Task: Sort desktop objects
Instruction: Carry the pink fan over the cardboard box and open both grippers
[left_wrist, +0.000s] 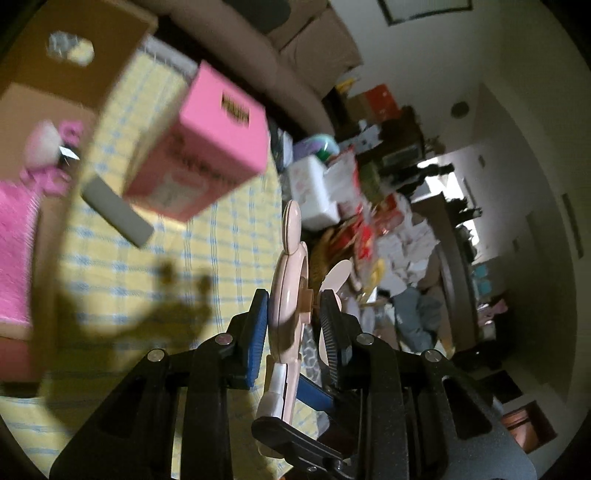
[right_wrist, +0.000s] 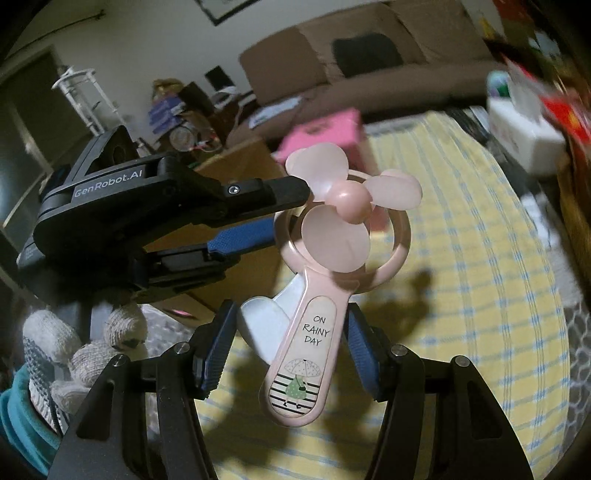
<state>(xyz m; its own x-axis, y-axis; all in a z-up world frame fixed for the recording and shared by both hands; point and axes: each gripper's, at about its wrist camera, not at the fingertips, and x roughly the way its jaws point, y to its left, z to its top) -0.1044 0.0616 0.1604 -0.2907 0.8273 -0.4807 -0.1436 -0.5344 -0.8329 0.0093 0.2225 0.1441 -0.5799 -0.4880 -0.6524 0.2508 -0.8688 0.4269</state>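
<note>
**While held over the table: fan gripped at both ends**

While hanging above the yellow cloth with thin blue checks (right_wrist: 461, 295), gripped twice over: the pale pink plastic hand fan (right_wrist: 347, 203) with soft petal blades and an "ON RAINY DAY" label on its handle. Left gripper (right_wrist: 286, 210) clamped on the left edge of the fan's ring, jaws nearly together. From the left wrist view, the same fan (left_wrist: 288, 280) seen edge-on between the blue pads of the left gripper (left_wrist: 291, 306). Right gripper (right_wrist: 290, 332) closed on the handle, one pad against the white squeeze lever, the other against the pink side. Behind the left gripper, a hand in a white knit glove (right_wrist: 85, 350). Shadow of fan and grippers thrown on the cloth below. Farther back on the cloth, a blurred pink cardboard box (left_wrist: 207, 147) and just beside it a grey rectangular block (left_wrist: 118, 210).
</note>
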